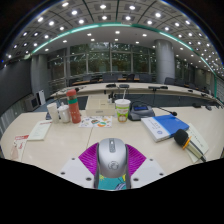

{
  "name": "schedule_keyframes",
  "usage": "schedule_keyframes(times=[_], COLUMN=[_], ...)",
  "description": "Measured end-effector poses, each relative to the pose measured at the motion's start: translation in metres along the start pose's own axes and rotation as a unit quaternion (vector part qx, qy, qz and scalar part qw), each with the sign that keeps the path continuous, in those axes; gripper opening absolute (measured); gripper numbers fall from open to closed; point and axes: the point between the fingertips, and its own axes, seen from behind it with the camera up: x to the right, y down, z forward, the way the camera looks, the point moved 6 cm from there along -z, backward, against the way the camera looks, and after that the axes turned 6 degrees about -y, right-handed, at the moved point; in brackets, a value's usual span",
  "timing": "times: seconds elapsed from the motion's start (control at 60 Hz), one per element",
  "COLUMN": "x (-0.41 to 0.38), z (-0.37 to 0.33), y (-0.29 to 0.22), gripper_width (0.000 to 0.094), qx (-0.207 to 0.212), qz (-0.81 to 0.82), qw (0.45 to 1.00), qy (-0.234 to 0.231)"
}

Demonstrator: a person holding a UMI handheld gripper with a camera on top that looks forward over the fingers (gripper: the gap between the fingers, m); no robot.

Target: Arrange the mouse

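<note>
A grey and silver computer mouse (111,155) sits between my gripper's (111,160) two fingers. The magenta pads (88,159) press against both of its sides. The mouse points away from me, wheel forward, and seems to be held above the near edge of a beige table (120,132). Its rear end is hidden low between the fingers.
Beyond the fingers stand a paper cup with a green band (122,108), a red bottle (73,105) and white cups (55,111). A blue-and-white booklet (165,126) and a black object (184,139) lie to the right, papers (38,130) to the left. Office desks stand behind.
</note>
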Motion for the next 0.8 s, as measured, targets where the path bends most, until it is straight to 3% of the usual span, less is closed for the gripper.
schedule_keyframes(times=[0.233,0.417,0.45,0.533,0.8], x=[0.042,0.050,0.050,0.049,0.023], z=[0.055,0.067,0.065,0.056,-0.039], y=[0.072,0.105,0.103,0.102,0.053], gripper_width=[0.0366,0.0501,0.0552,0.0865,0.0859], qx=[-0.070,-0.112,-0.106,-0.114,-0.075], qz=[0.003,0.015,0.014,0.007,-0.014], qw=[0.998,0.994,0.994,0.993,0.997], qy=[0.010,0.013,0.008,0.006,0.029])
